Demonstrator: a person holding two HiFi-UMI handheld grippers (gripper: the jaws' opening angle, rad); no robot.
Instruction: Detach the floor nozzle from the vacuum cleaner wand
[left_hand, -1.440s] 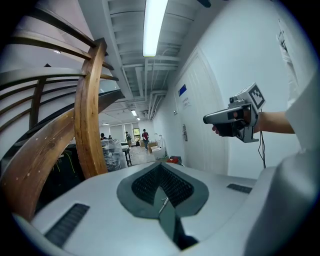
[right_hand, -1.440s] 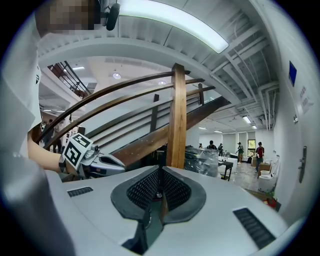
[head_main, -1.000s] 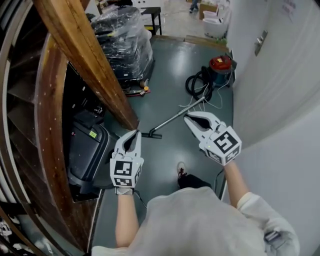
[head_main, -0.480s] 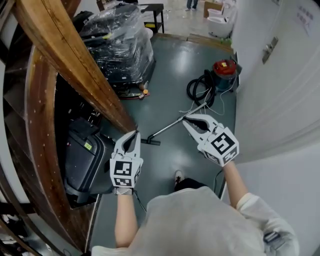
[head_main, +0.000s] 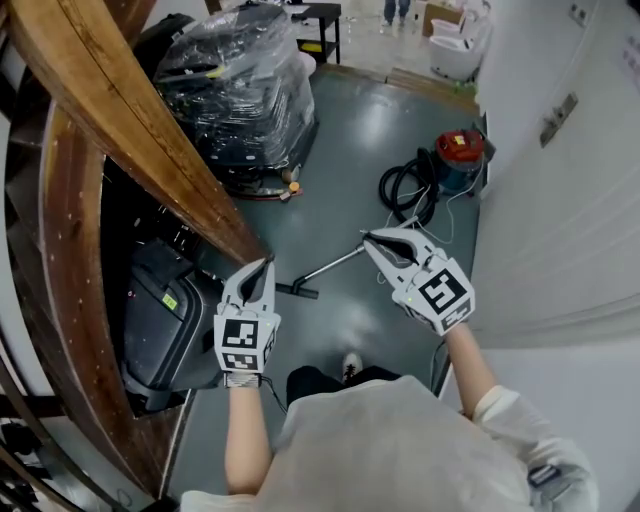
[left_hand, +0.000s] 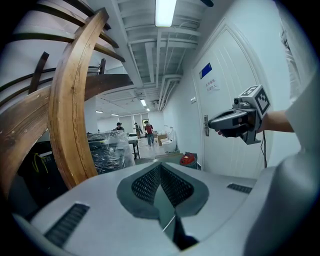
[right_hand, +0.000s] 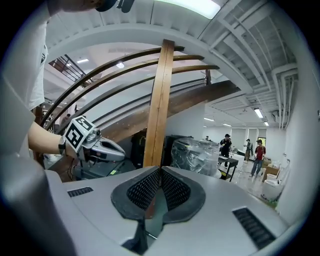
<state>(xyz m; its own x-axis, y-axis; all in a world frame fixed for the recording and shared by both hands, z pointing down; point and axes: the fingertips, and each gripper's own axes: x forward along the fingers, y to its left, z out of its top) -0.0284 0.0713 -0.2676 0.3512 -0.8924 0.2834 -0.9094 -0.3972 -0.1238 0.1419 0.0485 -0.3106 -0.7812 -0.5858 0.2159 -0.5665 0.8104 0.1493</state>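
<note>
Grey floor (head_main: 350, 150), vac wand (head_main: 335, 264) flat, wooden beam (head_main: 150, 130), L gripper (head_main: 262, 268) & R gripper (head_main: 373, 240) jaws closed (empty).

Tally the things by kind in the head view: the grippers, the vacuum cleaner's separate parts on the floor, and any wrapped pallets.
grippers: 2 (left gripper, right gripper)
vacuum canister: 1
hose: 1
wand: 1
floor nozzle: 1
plastic-wrapped pallet: 1
Total: 7
</note>
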